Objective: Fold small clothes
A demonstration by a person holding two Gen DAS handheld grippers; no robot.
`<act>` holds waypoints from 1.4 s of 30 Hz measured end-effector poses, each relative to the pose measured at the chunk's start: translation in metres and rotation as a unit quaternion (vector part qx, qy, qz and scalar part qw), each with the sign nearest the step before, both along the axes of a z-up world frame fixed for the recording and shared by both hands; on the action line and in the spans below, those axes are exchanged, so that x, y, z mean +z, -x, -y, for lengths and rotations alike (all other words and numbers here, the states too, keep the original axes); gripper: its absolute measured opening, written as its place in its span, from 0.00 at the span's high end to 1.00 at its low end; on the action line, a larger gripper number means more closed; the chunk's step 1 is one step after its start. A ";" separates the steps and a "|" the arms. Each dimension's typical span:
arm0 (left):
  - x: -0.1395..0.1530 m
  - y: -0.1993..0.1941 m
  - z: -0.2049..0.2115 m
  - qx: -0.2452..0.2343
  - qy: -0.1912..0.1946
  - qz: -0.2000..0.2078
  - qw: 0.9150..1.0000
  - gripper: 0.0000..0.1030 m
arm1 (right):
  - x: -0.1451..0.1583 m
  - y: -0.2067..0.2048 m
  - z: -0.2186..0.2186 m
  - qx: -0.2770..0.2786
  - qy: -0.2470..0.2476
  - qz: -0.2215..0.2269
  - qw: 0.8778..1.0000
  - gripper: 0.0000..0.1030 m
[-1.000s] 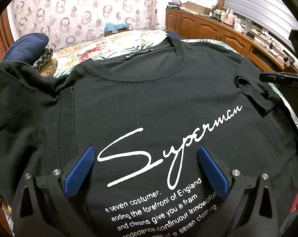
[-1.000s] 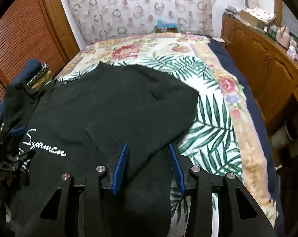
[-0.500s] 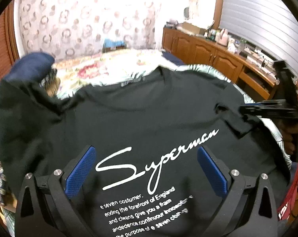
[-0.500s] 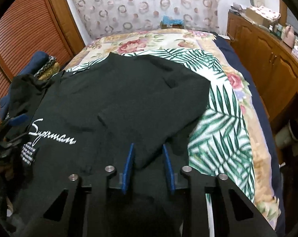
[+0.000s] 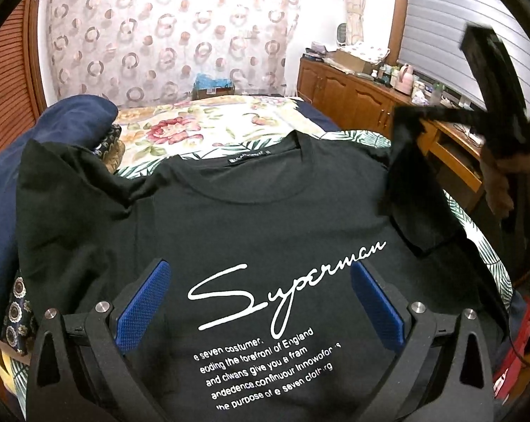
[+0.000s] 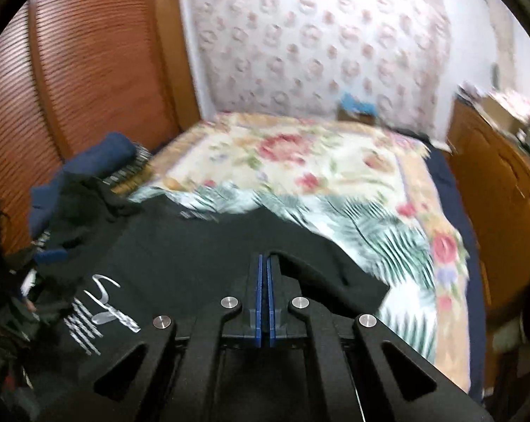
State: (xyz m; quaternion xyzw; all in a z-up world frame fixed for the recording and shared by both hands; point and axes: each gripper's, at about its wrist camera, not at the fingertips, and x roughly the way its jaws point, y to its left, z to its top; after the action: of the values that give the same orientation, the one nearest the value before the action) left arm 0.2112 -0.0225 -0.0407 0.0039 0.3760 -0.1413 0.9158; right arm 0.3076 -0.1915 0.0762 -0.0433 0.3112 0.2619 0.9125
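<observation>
Blur smears most of the right wrist view, so the floral bedspread (image 6: 335,183) and the wall behind it read only as soft patches. Sharp in that view are the blue pads (image 6: 263,295) of the right gripper (image 6: 263,263), pressed almost flat together and clenched on the sleeve (image 6: 321,277) of the black T-shirt (image 6: 180,256); the pinched fabric itself is too thin to make out between them, but the sleeve rises to the tips and drapes off to their right. The left wrist view confirms it from the side: the right gripper (image 5: 423,114) sits up at right, a hand (image 5: 500,179) partly visible behind it, and the sleeve (image 5: 405,183) hangs lifted from its tips, clear of the bedding.

The left gripper (image 5: 261,281) stands released, jaws wide, with nothing between them but the shirt's chest lying below; whether the pads touch the cloth cannot be told. The T-shirt (image 5: 250,218) spreads ahead of these jaws, collar farthest away, white script print between and just beyond the tips. Its lower lines of small text are cut off by the gripper body. Left of the jaws the other sleeve (image 5: 68,183) is rumpled over a dark blue bundle (image 5: 64,119), whose shape stays unclear.
</observation>
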 end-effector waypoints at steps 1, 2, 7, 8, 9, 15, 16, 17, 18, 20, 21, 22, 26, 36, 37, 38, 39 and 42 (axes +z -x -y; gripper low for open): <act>-0.001 0.001 0.000 0.000 -0.001 -0.001 1.000 0.00 | 0.002 -0.004 -0.002 0.004 -0.003 0.002 1.000 0.98; -0.002 0.002 0.001 0.000 -0.002 -0.002 1.000 0.00 | 0.002 -0.008 -0.003 0.004 -0.001 0.007 1.000 0.98; -0.004 0.001 -0.001 0.002 -0.001 -0.008 1.000 0.00 | -0.005 -0.028 -0.005 0.007 -0.003 0.006 1.000 0.90; -0.004 0.001 -0.002 0.003 -0.001 -0.008 1.000 0.00 | -0.007 -0.035 -0.003 0.002 0.001 0.000 1.000 0.83; -0.003 0.001 -0.003 0.005 0.000 -0.007 1.000 0.00 | -0.009 -0.041 -0.001 -0.001 0.004 -0.007 1.000 0.66; 0.004 -0.001 -0.022 0.022 0.003 0.003 1.000 0.00 | -0.015 -0.039 0.016 -0.051 0.011 -0.019 0.998 0.50; 0.006 -0.002 -0.028 0.025 0.003 0.006 1.000 0.00 | -0.017 -0.035 0.019 -0.058 0.015 -0.023 0.998 0.50; 0.009 -0.002 -0.035 0.029 0.003 0.011 1.000 0.00 | -0.024 -0.032 0.025 -0.066 0.019 -0.031 0.997 0.50; 0.012 -0.004 -0.041 0.032 0.004 0.014 0.999 0.00 | -0.029 -0.030 0.028 -0.074 0.024 -0.041 0.996 0.50; 0.019 -0.007 -0.056 0.045 0.001 0.020 0.999 0.00 | -0.046 -0.027 0.034 -0.088 0.032 -0.062 0.994 0.50; 0.021 -0.008 -0.062 0.050 0.000 0.022 0.999 0.00 | -0.054 -0.026 0.036 -0.090 0.035 -0.071 0.993 0.50; 0.025 -0.011 -0.070 0.057 -0.003 0.025 0.998 0.01 | -0.061 -0.025 0.036 -0.090 0.037 -0.078 0.992 0.50; 0.035 -0.019 -0.100 0.088 -0.012 0.026 0.996 0.07 | -0.082 -0.026 0.032 -0.092 0.040 -0.099 0.990 0.47; 0.025 -0.049 -0.140 0.124 -0.038 0.004 0.992 0.41 | -0.088 -0.052 0.014 -0.100 0.072 -0.088 0.989 0.42; 0.023 -0.052 -0.143 0.123 -0.036 0.000 0.992 0.42 | -0.090 -0.055 0.012 -0.099 0.072 -0.086 0.989 0.42; 0.021 -0.056 -0.144 0.124 -0.036 -0.004 0.992 0.43 | -0.090 -0.059 0.011 -0.096 0.071 -0.085 0.989 0.42; 0.021 -0.058 -0.146 0.123 -0.036 -0.007 0.992 0.46 | -0.093 -0.066 0.013 -0.091 0.069 -0.082 0.990 0.49; 0.019 -0.063 -0.144 0.122 -0.044 -0.009 0.991 0.52 | -0.089 -0.075 0.008 -0.068 0.055 -0.067 0.994 0.85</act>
State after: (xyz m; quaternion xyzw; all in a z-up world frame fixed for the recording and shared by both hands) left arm 0.2737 0.1217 -0.0212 -0.0029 0.3883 -0.0114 0.9215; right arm 0.3821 -0.1992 -0.0127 -0.0546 0.3879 0.1841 0.9015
